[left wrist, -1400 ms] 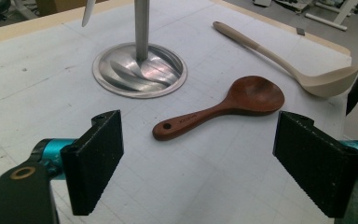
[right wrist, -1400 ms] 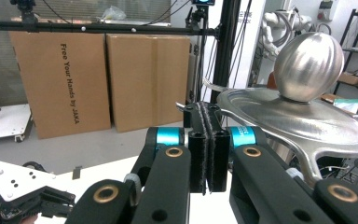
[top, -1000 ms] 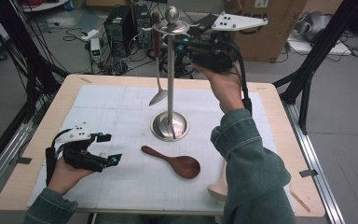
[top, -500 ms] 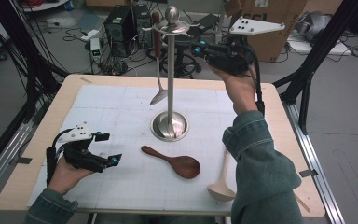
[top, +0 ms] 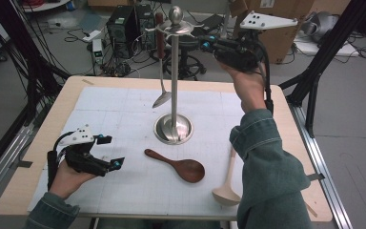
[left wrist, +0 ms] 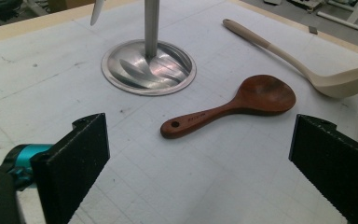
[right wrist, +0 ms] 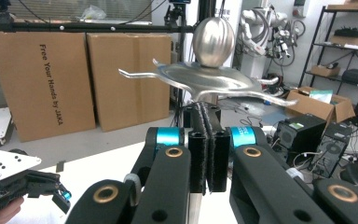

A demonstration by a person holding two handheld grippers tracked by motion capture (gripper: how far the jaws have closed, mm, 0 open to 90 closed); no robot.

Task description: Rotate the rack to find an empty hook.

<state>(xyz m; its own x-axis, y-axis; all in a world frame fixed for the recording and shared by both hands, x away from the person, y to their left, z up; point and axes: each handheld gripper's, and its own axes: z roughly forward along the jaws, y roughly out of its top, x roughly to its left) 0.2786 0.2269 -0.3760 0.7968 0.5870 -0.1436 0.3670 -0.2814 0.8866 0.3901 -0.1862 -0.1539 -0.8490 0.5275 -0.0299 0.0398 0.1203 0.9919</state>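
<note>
A metal stand [top: 174, 86] with hooks at its top rises from the middle of the white mat. A metal spoon [top: 162, 98] with a dark handle hangs from one hook. My right gripper [top: 202, 44] is held high, just right of the stand's top [right wrist: 214, 79], shut with nothing between its pads [right wrist: 208, 140]. My left gripper [top: 113, 151] rests low at the left front; its jaws have just been opening and stand open around nothing [left wrist: 200, 158]. In front of them lie a dark wooden spoon [left wrist: 242, 102] and a pale ladle [left wrist: 307, 70], near the stand's base [left wrist: 148, 67].
The mat covers a wooden table [top: 286, 119]. My right sleeve [top: 267, 162] hides part of the pale ladle [top: 227, 188]. Cardboard boxes [right wrist: 46, 79], computers and cables stand beyond the far edge. Black frame posts [top: 324, 52] flank the table.
My right gripper has moved to the right, away from the stand's top, staying shut. The left hand has kept its place.
</note>
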